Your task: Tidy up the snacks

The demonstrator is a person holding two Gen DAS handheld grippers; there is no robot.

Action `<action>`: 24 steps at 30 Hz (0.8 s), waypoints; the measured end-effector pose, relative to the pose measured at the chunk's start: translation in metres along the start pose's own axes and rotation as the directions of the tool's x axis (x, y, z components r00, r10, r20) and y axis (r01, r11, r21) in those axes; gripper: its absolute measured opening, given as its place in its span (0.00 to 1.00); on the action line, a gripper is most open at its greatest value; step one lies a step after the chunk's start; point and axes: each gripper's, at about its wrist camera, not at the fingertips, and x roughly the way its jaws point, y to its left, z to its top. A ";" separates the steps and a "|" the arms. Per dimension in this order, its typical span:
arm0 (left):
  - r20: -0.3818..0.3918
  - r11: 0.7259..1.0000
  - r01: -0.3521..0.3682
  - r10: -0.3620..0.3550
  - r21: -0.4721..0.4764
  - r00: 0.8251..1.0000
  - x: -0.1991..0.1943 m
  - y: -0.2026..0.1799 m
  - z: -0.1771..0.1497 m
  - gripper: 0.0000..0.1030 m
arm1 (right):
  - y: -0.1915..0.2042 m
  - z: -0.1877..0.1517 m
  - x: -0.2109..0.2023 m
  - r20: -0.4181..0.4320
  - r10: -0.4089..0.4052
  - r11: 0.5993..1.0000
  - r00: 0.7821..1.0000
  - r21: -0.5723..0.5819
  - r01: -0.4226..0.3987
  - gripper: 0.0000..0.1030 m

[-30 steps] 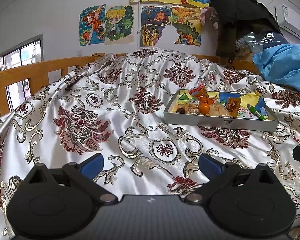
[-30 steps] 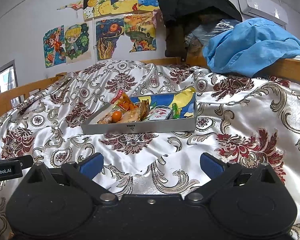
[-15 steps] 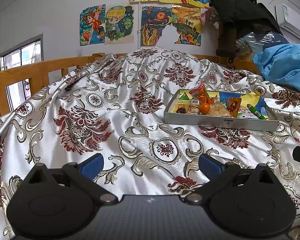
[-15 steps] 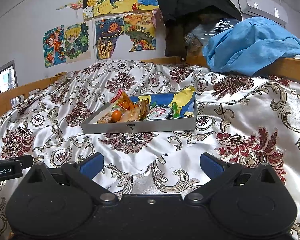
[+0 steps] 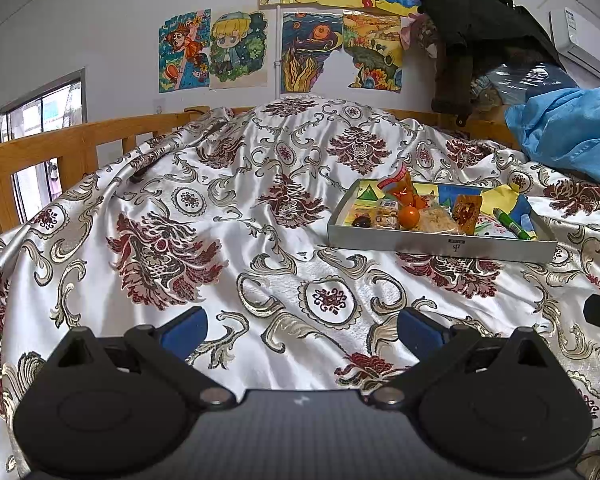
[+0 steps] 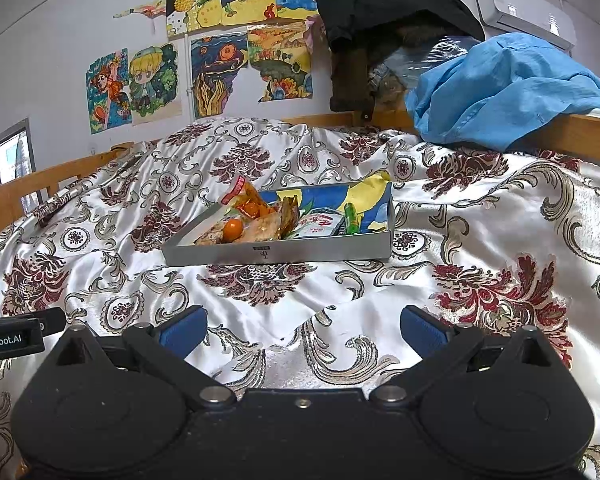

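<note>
A shallow grey box (image 5: 440,243) (image 6: 276,253) sits on the patterned satin bedspread, filled with snacks: an orange fruit (image 5: 409,214) (image 6: 233,227), an orange-red packet (image 5: 398,184) (image 6: 244,200), a brown packet (image 5: 466,213), a green tube (image 5: 512,224) (image 6: 351,218) and a white packet (image 6: 318,224). My left gripper (image 5: 302,326) hangs open over bare cloth, well short and left of the box. My right gripper (image 6: 303,326) is also open, empty, in front of the box. Neither touches anything.
Wooden bed rails (image 5: 40,152) (image 6: 580,136) border the bed on both sides. A blue garment (image 6: 500,88) lies over the right rail, dark clothes (image 5: 472,32) hang behind. Drawings cover the wall. The other gripper's body (image 6: 8,336) shows at the left edge.
</note>
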 end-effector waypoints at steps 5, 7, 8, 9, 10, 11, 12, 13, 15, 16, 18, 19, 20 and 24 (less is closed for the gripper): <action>-0.032 0.999 -0.033 0.033 0.016 0.999 0.001 -0.002 0.001 1.00 | 0.000 0.001 0.000 0.000 0.000 1.000 1.000 0.000 0.000 0.99; -0.023 0.999 -0.045 0.046 0.029 0.999 0.000 -0.003 0.001 1.00 | 0.000 0.001 0.000 -0.001 0.001 1.000 1.000 0.000 -0.001 0.99; -0.021 0.999 -0.039 0.040 0.027 0.999 -0.001 -0.003 0.001 1.00 | 0.000 0.000 0.000 -0.001 0.001 1.000 1.000 0.000 -0.001 0.99; -0.018 0.999 -0.032 0.032 0.024 0.999 -0.001 -0.003 0.001 1.00 | 0.000 0.001 0.000 -0.001 0.001 1.000 1.000 0.000 -0.001 0.99; -0.016 0.999 -0.031 0.032 0.026 0.999 -0.002 -0.004 0.002 1.00 | 0.000 0.001 0.000 -0.001 0.000 1.000 1.000 0.000 0.000 0.99; -0.015 0.999 -0.033 0.034 0.031 0.999 -0.002 -0.004 0.002 1.00 | 0.000 0.001 0.000 -0.001 0.000 1.000 1.000 0.000 0.000 0.99; -0.015 0.999 -0.036 0.037 0.037 0.999 -0.002 -0.005 0.002 1.00 | 0.000 0.000 0.000 -0.001 0.000 1.000 1.000 0.000 0.000 0.99; -0.016 0.998 -0.038 0.039 0.040 0.999 -0.002 -0.005 0.002 1.00 | 0.000 0.001 0.000 -0.001 0.000 1.000 1.000 0.001 0.000 0.99; -0.016 0.999 -0.038 0.039 0.038 0.999 -0.002 -0.004 0.002 1.00 | 0.001 0.002 0.000 -0.002 0.000 1.000 1.000 0.000 0.000 0.99; -0.016 0.998 -0.040 0.041 0.038 0.999 -0.002 -0.004 0.002 1.00 | 0.001 0.000 0.000 -0.002 0.000 1.000 1.000 -0.001 0.000 0.99; -0.017 0.998 -0.043 0.044 0.040 0.999 -0.001 -0.004 0.002 1.00 | 0.001 -0.001 0.000 -0.002 0.000 1.000 1.000 -0.001 0.000 0.99; -0.017 0.998 -0.044 0.045 0.040 0.999 -0.001 -0.004 0.002 1.00 | 0.001 0.000 0.000 -0.002 0.000 1.000 1.000 -0.001 0.000 0.99; -0.017 0.998 -0.045 0.045 0.041 0.999 -0.001 -0.004 0.002 1.00 | 0.001 0.000 0.000 -0.002 0.000 1.000 1.000 0.000 0.000 0.99; -0.019 0.998 -0.049 0.050 0.048 0.999 0.000 -0.004 0.002 1.00 | 0.001 0.000 0.000 -0.003 0.000 1.000 1.000 -0.001 0.000 0.99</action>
